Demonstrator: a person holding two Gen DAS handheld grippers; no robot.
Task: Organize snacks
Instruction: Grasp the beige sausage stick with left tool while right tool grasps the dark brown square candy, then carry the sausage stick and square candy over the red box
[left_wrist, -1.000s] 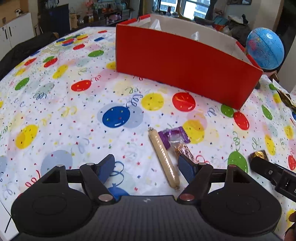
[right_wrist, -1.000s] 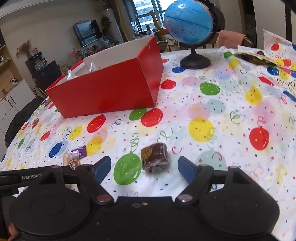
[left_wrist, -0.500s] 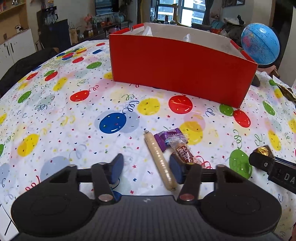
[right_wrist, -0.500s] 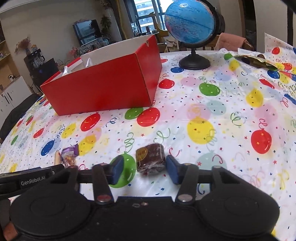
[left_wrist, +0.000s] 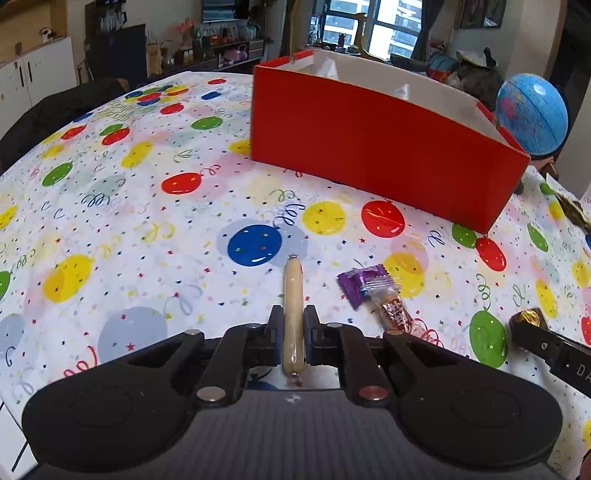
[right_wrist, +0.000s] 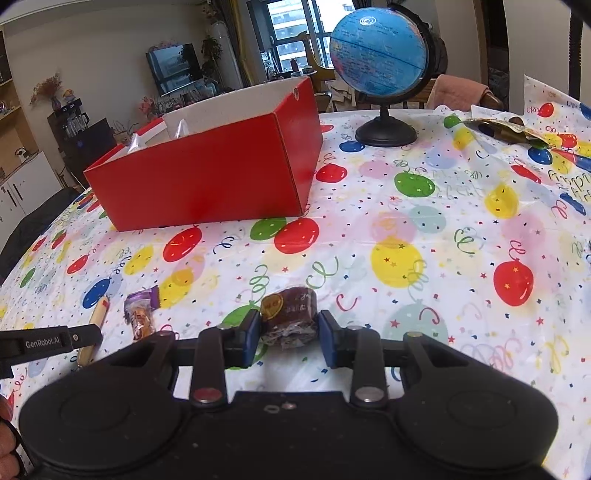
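Left wrist: claw (left_wrist: 291, 326) pinches smooth beige sausage stick (left_wrist: 292, 295)

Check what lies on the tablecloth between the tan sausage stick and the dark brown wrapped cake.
One purple-ended clear candy wrapper lies between sausage stick and cake; both wrist views show it.

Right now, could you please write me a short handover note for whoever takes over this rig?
Left claw: shut on the sausage stick, which lies on the table.
Right claw: closing around the brown cake, pads at its sides.
Two wrapped candies lie loose beside the sausage stick.
Red box stands behind them.
Done: both snacks gripped.
Left: lift them into the box, then the candies.
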